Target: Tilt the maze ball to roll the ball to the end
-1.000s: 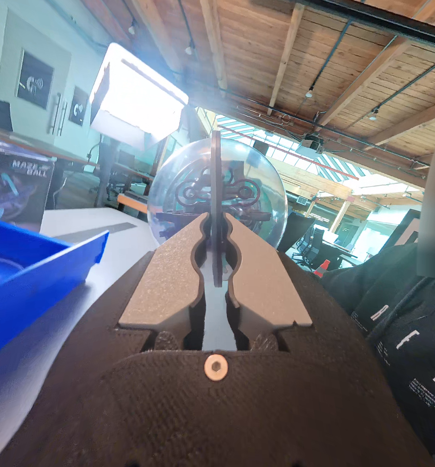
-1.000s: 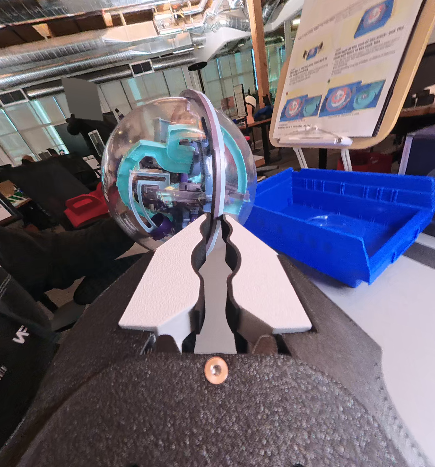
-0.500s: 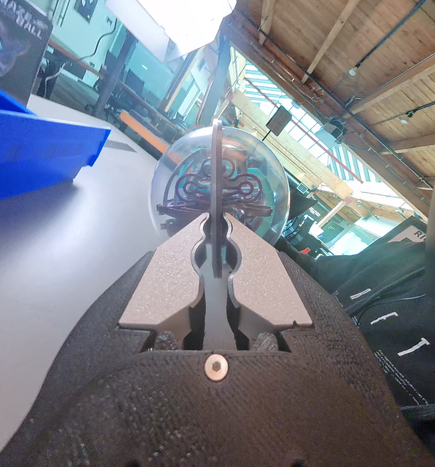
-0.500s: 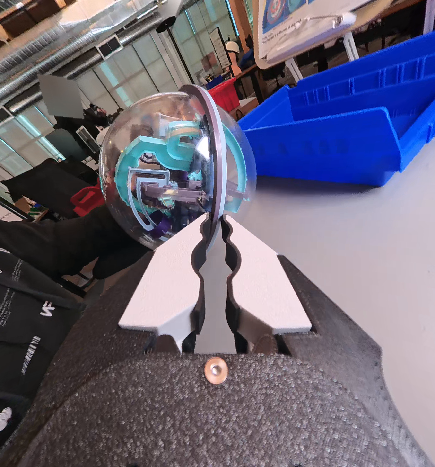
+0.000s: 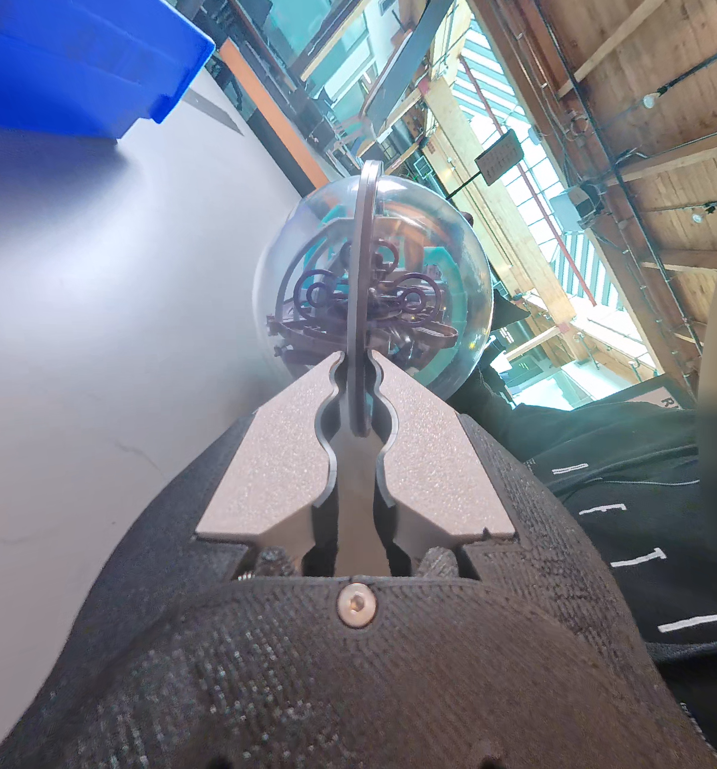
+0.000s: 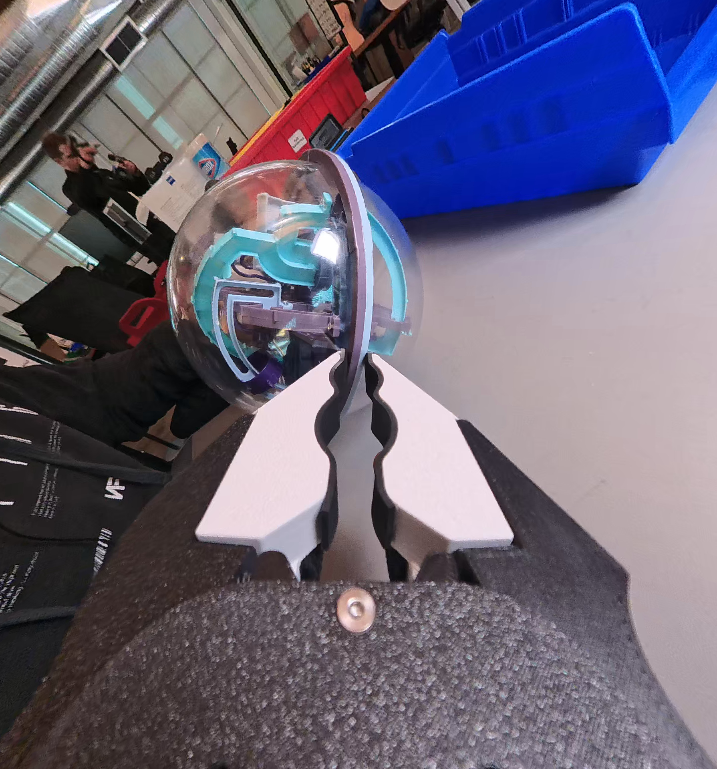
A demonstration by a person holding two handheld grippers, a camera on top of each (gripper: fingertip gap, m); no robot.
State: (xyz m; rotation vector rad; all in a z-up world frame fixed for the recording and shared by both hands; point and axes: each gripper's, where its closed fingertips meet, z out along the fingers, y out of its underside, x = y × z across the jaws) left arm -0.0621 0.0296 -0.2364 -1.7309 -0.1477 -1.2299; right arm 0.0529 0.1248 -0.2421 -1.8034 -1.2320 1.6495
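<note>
The maze ball [image 5: 373, 287] is up in the air above the grey table [image 5: 99, 291], carried between two hand-held claws that grip it from opposite sides. It is a clear sphere with a flat dark rim [image 6: 359, 266] running round its middle like a ring, and both claws have taken hold of that rim. The left gripper [image 5: 357, 358] has its jaws drawn narrow, the wavy inner pads [image 5: 336, 366] pressed on either face of the rim, which reaches down between them. The right gripper [image 6: 354, 358] is likewise narrowed onto the rim, its tips closed on the thin edge where it leaves the sphere. Inside the ball are teal tracks [image 6: 240, 258], purplish-brown walkways [image 6: 290, 316] and dark spiral loops [image 5: 315, 287]; I cannot make out the small rolling ball itself. Both views are strongly canted, so the table runs steeply across them. A blue bin [image 6: 535, 125] sits on the table toward its far edge, well apart from the ball. The holder's dark sleeve [image 6: 140, 374] shows just behind the sphere, and further back a person [image 6: 94, 174] stands by the windows.
</note>
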